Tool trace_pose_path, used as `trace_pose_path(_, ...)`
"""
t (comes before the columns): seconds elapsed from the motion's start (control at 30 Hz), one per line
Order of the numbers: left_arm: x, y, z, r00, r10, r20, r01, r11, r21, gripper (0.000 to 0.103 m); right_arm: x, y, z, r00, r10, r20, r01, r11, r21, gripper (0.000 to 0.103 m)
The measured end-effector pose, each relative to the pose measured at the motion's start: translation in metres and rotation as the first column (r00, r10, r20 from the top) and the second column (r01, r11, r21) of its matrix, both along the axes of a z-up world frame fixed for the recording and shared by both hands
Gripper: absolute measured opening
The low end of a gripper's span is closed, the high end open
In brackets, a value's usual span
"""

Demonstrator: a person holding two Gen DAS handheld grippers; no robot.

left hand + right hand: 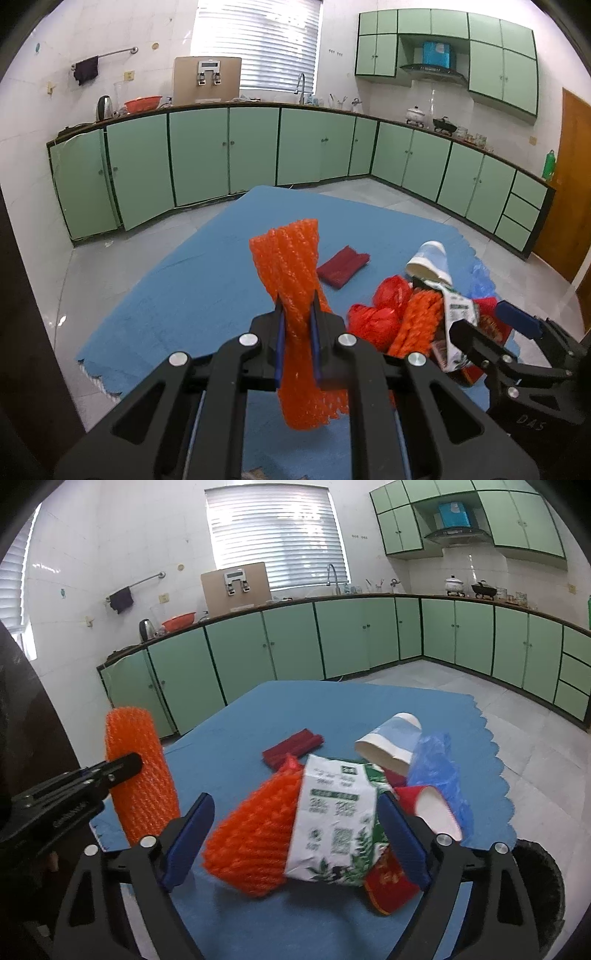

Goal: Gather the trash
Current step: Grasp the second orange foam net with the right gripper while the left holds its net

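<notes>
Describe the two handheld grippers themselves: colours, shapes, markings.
Both are matte black linkage frames with triangular cut-outs and round silver pivot bolts. The left gripper has black fingers lined with thin blue pads. The right gripper has broad ribbed blue pads on its fingers. White lettering is on both bodies, too small to read.
</notes>
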State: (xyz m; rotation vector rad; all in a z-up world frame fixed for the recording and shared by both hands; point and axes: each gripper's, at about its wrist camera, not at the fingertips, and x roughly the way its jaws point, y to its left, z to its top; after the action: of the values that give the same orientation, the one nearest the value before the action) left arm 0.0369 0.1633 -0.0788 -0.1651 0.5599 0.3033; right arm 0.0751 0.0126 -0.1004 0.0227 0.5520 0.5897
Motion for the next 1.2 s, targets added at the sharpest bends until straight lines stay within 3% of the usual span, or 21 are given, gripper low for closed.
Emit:
trace_pose_path(0.5,-0.022,0.014,-0.034,0.997,0.012,-0.070,-0.013,1.000,-0.013,0.010,-0.021,0.039,-0.017,0.997,0.070,-0.020,-0.071,0.996,-0.059,0.070)
trace_pose_path(0.77,-0.026,0.018,-0.041,0.997,0.017,-0.071,-0.019,0.999,-0.027,0.010,-0.018,0.045,-0.028,0.994,0.084,-0.064,-0.090,0.992,-0.091,0.047)
trace_pose_path(0.87,-0.026,0.018,-0.040,0.998,0.014,-0.068,-0.016,0.999,-0.029,0.010,-0.016,0.044,-0.028,0.992,0.101,-0.076,-0.107,0.991,-0.083,0.030)
trace_pose_path(0.93,-0.025,0.018,-0.039,0.998,0.014,-0.065,-0.016,0.999,-0.030,0.010,-0.017,0.044,-0.025,0.991,0.112,-0.067,-0.118,0.989,-0.084,0.014)
trace_pose_path(1.2,-0.025,0.014,-0.026,0.999,0.000,-0.033,-0.001,1.000,-0.027,0.010,-0.025,0.037,0.007,0.987,0.163,0.005,-0.163,0.986,-0.022,0.009)
